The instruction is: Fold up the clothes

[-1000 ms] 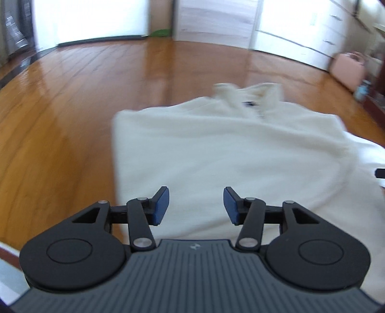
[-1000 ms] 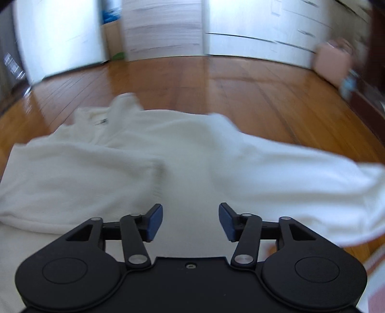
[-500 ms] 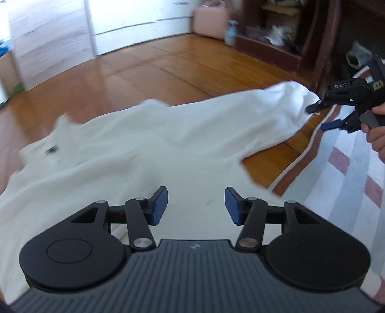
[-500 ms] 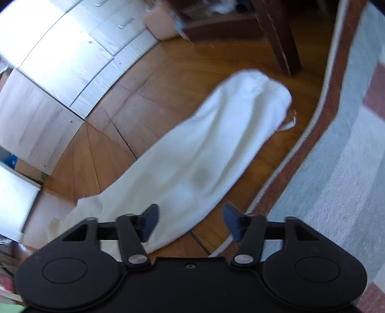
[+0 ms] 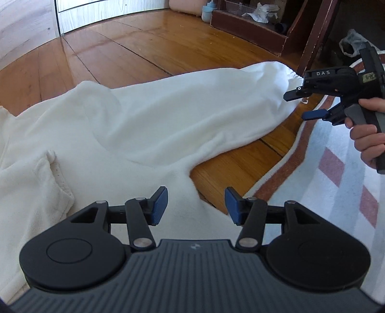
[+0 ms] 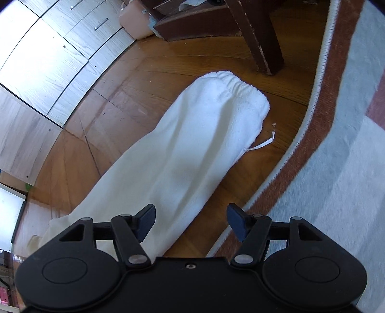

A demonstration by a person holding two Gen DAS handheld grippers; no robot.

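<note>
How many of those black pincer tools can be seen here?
2. The left gripper hovers over the white garment's body; the right gripper, held in a hand, hovers by the sleeve cuff.

Your left wrist view looks down along the left tool (image 5: 196, 204) across the white garment (image 5: 134, 125), close above it, facing the rug (image 5: 336, 187). Your right wrist view tilts steeply over the sleeve (image 6: 192, 149); both share that sleeve and the floor (image 6: 245, 173).

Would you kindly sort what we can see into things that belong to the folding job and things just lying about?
Job:
white fleece garment
its sleeve
left gripper
right gripper

Lying about:
striped rug
pink bag
wooden furniture leg
white cabinets
</note>
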